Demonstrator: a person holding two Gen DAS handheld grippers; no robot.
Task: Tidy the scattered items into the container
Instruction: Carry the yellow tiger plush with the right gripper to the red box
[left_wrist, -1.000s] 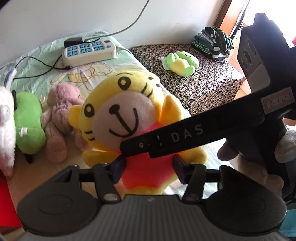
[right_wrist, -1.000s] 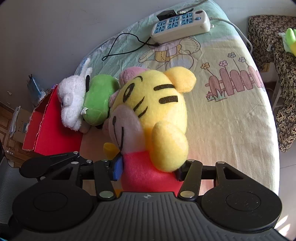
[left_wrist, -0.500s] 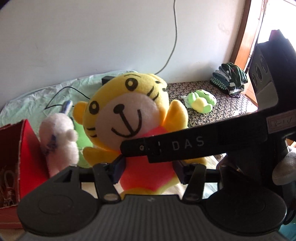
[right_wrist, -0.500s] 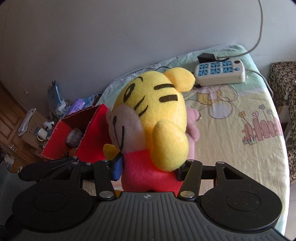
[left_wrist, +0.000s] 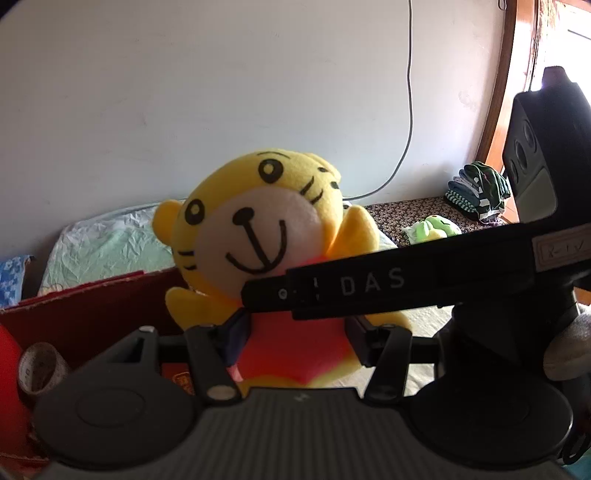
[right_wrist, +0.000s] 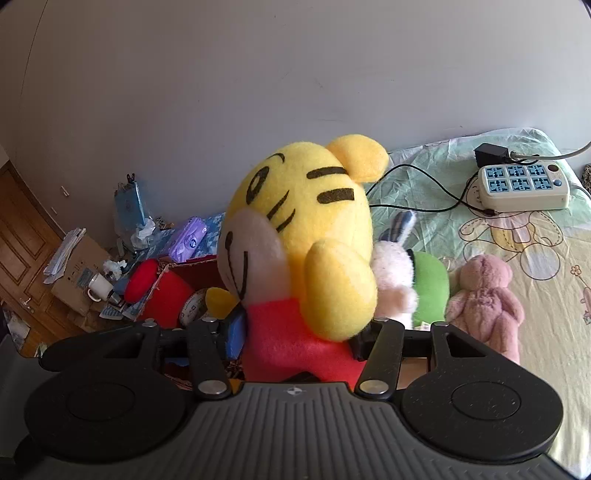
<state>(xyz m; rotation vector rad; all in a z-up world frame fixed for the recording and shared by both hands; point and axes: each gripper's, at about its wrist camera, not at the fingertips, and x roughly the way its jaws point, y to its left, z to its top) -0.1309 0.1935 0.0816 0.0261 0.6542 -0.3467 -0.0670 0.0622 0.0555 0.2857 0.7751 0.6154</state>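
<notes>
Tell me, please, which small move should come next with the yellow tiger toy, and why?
Probably carry it sideways over the red box. Both grippers, left and right, clamp the yellow tiger toy on its red body, and the box lies to its left.

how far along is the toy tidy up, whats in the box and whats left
Done: the red cardboard box holds a roll of tape but no plush that shows. In hand: the left gripper and right gripper both clamp the yellow tiger plush, held up beside the box. Left on the bed: white rabbit plush, green plush, pink bear plush.
</notes>
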